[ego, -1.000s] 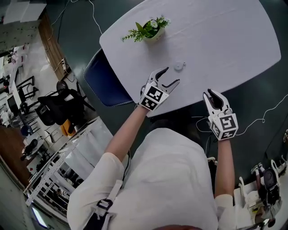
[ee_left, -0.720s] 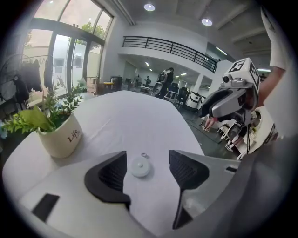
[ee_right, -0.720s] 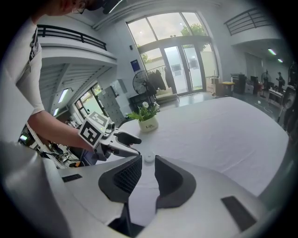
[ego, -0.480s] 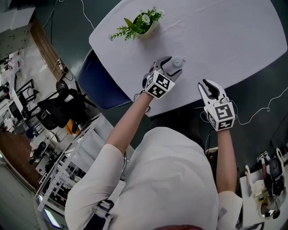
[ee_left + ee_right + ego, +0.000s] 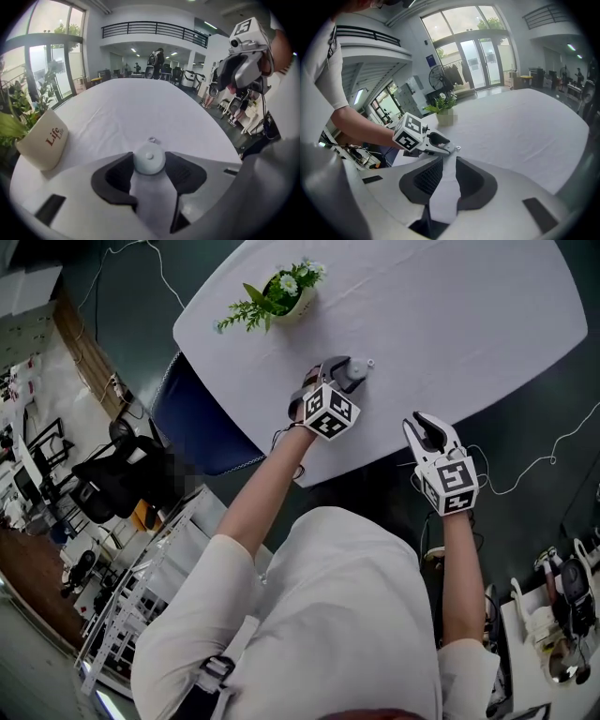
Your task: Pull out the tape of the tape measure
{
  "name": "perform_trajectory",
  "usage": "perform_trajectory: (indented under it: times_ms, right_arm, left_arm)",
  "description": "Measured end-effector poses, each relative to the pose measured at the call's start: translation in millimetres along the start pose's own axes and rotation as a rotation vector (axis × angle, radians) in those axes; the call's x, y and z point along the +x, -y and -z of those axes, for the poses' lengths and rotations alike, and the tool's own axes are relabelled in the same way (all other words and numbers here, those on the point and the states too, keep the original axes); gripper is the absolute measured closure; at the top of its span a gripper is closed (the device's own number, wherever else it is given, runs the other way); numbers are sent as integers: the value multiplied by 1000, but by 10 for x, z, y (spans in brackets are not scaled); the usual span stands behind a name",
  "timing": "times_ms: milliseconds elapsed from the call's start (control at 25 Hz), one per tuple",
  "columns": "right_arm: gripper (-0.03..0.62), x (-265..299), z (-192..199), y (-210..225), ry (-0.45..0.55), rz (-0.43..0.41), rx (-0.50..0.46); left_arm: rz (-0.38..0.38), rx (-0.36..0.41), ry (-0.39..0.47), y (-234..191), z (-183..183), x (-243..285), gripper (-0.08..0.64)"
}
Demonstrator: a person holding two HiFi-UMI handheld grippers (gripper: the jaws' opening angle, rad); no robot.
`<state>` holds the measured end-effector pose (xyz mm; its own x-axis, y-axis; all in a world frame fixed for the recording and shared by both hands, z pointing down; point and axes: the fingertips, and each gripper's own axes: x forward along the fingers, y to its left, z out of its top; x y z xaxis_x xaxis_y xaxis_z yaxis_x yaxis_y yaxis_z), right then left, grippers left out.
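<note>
A small round white tape measure (image 5: pixel 359 370) lies on the white table (image 5: pixel 469 324) near its front edge. Its little metal pull ring (image 5: pixel 152 139) points away from me. My left gripper (image 5: pixel 349 372) has come down around it. Its jaws have just been closing, and in the left gripper view the pads (image 5: pixel 123 172) lie against both sides of the tape measure (image 5: pixel 149 159). My right gripper (image 5: pixel 425 427) hovers by the table's edge to the right, apart from it. Its jaws (image 5: pixel 449 164) stand narrowly open with nothing between them. The left gripper (image 5: pixel 440 143) shows ahead in the right gripper view.
A cream pot with a green plant (image 5: pixel 281 296) stands at the table's back left, also seen as a pot (image 5: pixel 42 143) left of the left gripper. A blue chair (image 5: pixel 192 418) is tucked at the table's left end. A white cable (image 5: pixel 534 460) lies on the floor.
My left gripper moved forward and down from the table's edge onto the tape measure, and its jaws narrowed around it. The right gripper sank a little beside the edge.
</note>
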<state>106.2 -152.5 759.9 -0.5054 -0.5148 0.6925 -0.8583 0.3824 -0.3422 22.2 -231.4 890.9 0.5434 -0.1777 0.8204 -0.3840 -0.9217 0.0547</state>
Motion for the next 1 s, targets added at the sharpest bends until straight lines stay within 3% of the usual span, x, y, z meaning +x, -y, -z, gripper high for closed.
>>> perform_trajectory:
  times_ms: [40, 440, 1000]
  right_arm:
    - [486, -4, -2, -9, 3, 1, 0]
    - [491, -296, -283, -229, 54, 31, -81]
    - [491, -1085, -1117, -801, 163, 62, -369]
  left_arm:
    - [-3, -1, -1, -12, 11, -13, 342]
    - [61, 25, 41, 150, -251, -523, 344]
    - [149, 97, 185, 551, -1265, -1951, 344]
